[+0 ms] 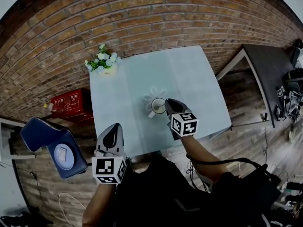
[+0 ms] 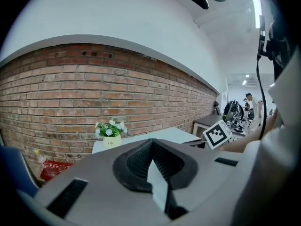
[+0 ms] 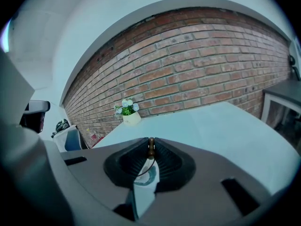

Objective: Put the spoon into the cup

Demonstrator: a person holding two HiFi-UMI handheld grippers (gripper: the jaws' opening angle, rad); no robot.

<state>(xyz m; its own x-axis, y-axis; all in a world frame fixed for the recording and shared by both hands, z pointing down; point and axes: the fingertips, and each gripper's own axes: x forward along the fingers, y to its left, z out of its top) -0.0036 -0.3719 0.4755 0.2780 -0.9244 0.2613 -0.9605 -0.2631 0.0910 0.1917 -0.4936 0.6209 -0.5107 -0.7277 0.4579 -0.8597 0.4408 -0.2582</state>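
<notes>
Brown spoon handle [image 3: 151, 147]: likely light, stiff, slim; right fingers [image 3: 165, 160] pinch its end.
White cup [image 1: 156, 107]: probably fragile, tips easily.
Left fingers [image 2: 136, 161]: clenched, empty.

The flower pot [image 1: 105, 65] stands on the upper left corner of the table [image 1: 189, 79], and the cup [image 1: 156, 107] stands near its lower edge, mid-frame. The right gripper [image 1: 169, 105], with the spoon [image 3: 151, 147] between its jaws, is just right of the cup. The left gripper [image 1: 113, 131] is lower left, at the table's edge. A box [image 1: 71, 103] lies left of the table.
</notes>
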